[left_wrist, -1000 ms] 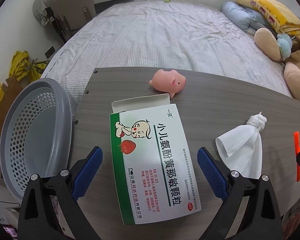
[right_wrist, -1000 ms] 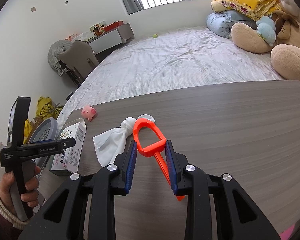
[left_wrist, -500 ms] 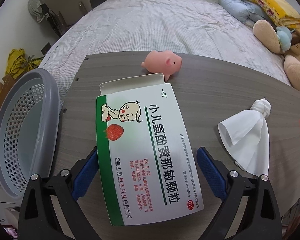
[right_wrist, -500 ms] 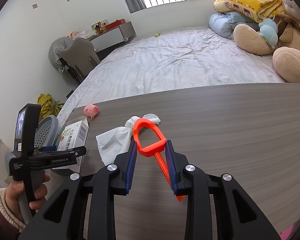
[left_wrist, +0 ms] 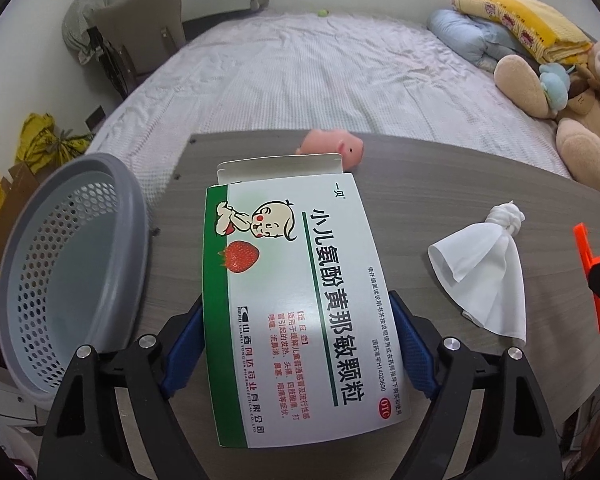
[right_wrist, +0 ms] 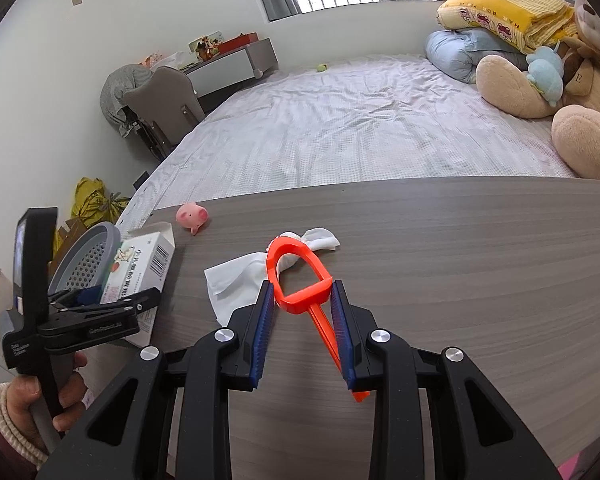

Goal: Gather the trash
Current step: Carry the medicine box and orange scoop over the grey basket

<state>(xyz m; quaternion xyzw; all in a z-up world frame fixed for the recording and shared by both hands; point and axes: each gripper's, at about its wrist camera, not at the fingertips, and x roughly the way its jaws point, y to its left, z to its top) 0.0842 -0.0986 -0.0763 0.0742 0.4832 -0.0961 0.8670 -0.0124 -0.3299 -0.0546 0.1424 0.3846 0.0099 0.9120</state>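
Note:
My left gripper (left_wrist: 296, 320) is shut on a white and green medicine box (left_wrist: 300, 300), its blue pads against the box's two long sides; the box looks tilted up off the grey wooden table (left_wrist: 440, 184). The box also shows in the right wrist view (right_wrist: 140, 264). A grey perforated basket (left_wrist: 64, 264) stands just left of the table edge. A knotted white tissue (left_wrist: 484, 272) lies to the right. My right gripper (right_wrist: 302, 296) is shut on an orange plastic tool (right_wrist: 300, 276) above the table, just in front of the tissue (right_wrist: 236, 280).
A pink pig toy (left_wrist: 336, 148) lies on the table behind the box. A bed (right_wrist: 340, 128) with plush toys (right_wrist: 540, 84) and pillows lies beyond the table. A chair and desk (right_wrist: 168, 100) stand at the far left. Yellow bags (left_wrist: 40, 140) lie on the floor.
My left gripper has moved forward along the medicine box and closed on its sides, and the box has tilted up. My right gripper still holds the orange tool in about the same place.

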